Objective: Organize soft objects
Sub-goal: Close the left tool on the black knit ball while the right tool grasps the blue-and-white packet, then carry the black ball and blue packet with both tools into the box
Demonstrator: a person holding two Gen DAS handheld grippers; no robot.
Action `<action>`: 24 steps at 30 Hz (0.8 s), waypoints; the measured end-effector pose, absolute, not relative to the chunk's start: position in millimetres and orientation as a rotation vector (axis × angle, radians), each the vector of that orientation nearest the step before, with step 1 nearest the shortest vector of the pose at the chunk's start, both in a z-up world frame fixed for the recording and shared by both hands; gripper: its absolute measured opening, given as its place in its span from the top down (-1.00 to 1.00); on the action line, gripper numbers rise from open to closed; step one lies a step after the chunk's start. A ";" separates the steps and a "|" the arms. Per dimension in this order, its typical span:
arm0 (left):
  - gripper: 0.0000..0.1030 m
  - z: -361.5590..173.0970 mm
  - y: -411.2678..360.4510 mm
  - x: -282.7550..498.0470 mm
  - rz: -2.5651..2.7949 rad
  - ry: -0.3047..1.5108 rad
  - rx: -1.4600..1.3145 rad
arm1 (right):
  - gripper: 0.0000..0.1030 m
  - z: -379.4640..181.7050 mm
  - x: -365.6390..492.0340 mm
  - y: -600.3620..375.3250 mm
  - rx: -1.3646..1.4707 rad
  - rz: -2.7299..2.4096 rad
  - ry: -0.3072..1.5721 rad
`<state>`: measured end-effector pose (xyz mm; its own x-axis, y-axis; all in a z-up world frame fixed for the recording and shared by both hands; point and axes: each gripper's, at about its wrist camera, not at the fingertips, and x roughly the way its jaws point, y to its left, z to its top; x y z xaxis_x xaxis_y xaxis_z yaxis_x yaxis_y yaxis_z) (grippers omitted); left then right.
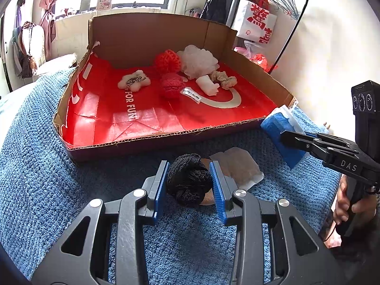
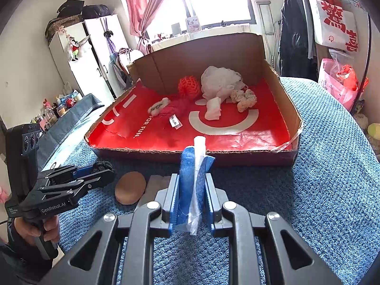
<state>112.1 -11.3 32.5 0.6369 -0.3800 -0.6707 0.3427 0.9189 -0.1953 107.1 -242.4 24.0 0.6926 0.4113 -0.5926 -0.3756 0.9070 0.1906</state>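
A cardboard tray [image 1: 166, 140] [image 2: 190, 153] lined with red paper sits on the blue towel. In it lie a white mesh pouf [image 1: 198, 60] [image 2: 220, 80], a red crochet ball [image 1: 167, 59] [image 2: 188, 85], a pink knit piece [image 1: 172, 85], a white star pad [image 1: 134, 80], a white roll [image 1: 207, 85] and a beige scrunchie [image 1: 224, 77]. My left gripper [image 1: 190, 185] [image 2: 95, 173] is closed around a black knit bundle [image 1: 188, 180] on the towel. My right gripper [image 2: 191, 201] [image 1: 288, 140] is shut on a blue and white sponge cloth [image 2: 192, 180] [image 1: 277, 128], held near the tray's front right corner.
A brown oval pad [image 2: 130, 187] and a translucent beige sheet [image 1: 239, 166] lie on the blue towel [image 1: 59, 166] beside the black bundle. A clothes rack [image 1: 294, 11] with bags stands at the back right. A white cabinet [image 2: 87, 54] stands at the left.
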 end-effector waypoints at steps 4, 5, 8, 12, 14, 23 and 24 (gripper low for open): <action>0.36 37.3 -11.8 110.3 -0.419 0.765 -0.050 | 0.58 27.5 106.3 -243.8 0.059 0.441 0.663; 0.36 39.4 -11.6 109.7 -0.421 0.761 -0.051 | 0.58 29.2 106.2 -244.1 0.060 0.441 0.659; 0.36 46.7 -11.3 108.7 -0.424 0.745 -0.046 | 0.58 39.9 107.0 -244.7 0.052 0.439 0.624; 0.36 59.3 -9.6 116.8 -0.419 0.721 -0.044 | 0.58 54.9 119.1 -243.7 0.019 0.408 0.594; 0.36 65.5 -8.9 125.9 -0.416 0.711 -0.044 | 0.58 60.2 128.2 -242.9 -0.003 0.390 0.584; 0.36 75.1 -9.1 189.4 -0.388 0.730 -0.005 | 0.56 57.4 193.0 -234.0 -0.123 0.315 0.651; 0.36 73.9 -9.3 198.3 -0.379 0.742 0.001 | 0.56 54.8 200.2 -232.5 -0.142 0.306 0.664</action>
